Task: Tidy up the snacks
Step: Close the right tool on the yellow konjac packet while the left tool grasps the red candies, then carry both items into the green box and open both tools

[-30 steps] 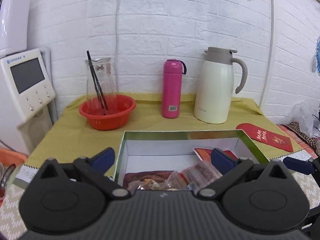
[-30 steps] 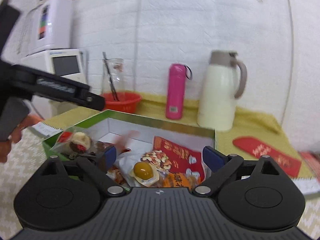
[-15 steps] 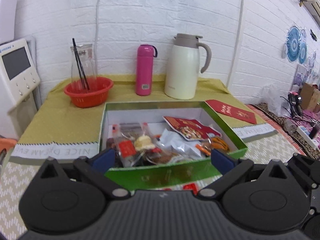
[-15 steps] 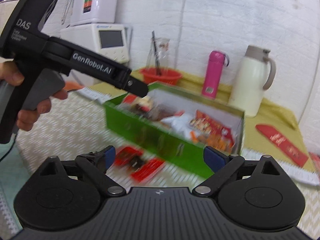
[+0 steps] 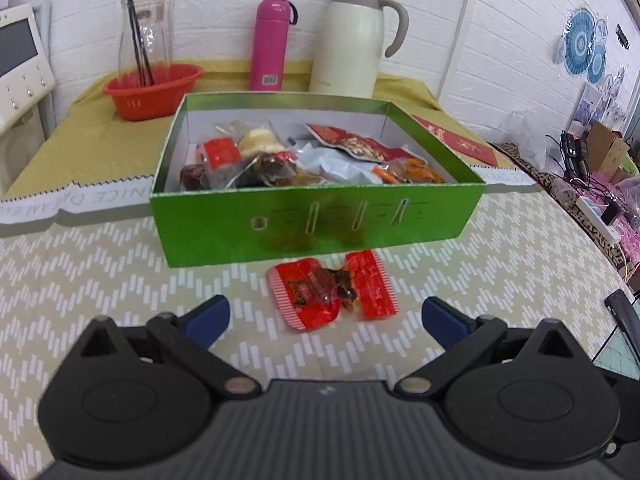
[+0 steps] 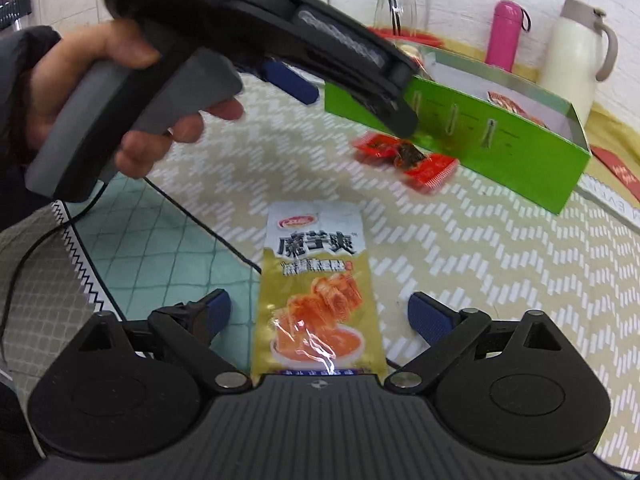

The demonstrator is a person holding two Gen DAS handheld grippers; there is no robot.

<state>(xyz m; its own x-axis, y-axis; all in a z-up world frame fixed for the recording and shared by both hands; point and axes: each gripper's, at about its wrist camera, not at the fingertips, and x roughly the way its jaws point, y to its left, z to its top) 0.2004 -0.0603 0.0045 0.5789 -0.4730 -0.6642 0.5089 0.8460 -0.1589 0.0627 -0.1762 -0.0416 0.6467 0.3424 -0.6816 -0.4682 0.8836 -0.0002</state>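
A green box (image 5: 316,224) holds several snack packets (image 5: 260,160). Two red snack packets (image 5: 332,290) lie on the mat just in front of the box, also in the right wrist view (image 6: 404,158). My left gripper (image 5: 326,316) is open and empty, hovering just short of the red packets. A yellow and white snack pouch (image 6: 316,288) lies flat on the mat between the open fingers of my right gripper (image 6: 316,312). The left gripper body and the hand holding it (image 6: 224,44) cross the upper left of the right wrist view, above the mat.
Behind the box stand an orange basket (image 5: 152,90) with a glass jar, a pink bottle (image 5: 272,44) and a cream thermos jug (image 5: 356,38). A red envelope (image 5: 460,142) lies right of the box. A white appliance (image 5: 20,64) stands at the left. A black cable (image 6: 208,224) crosses the mat.
Both grippers have pulled back from over the box and dropped toward the mat. The red packets now lie before the left gripper and the yellow pouch between the right fingers.
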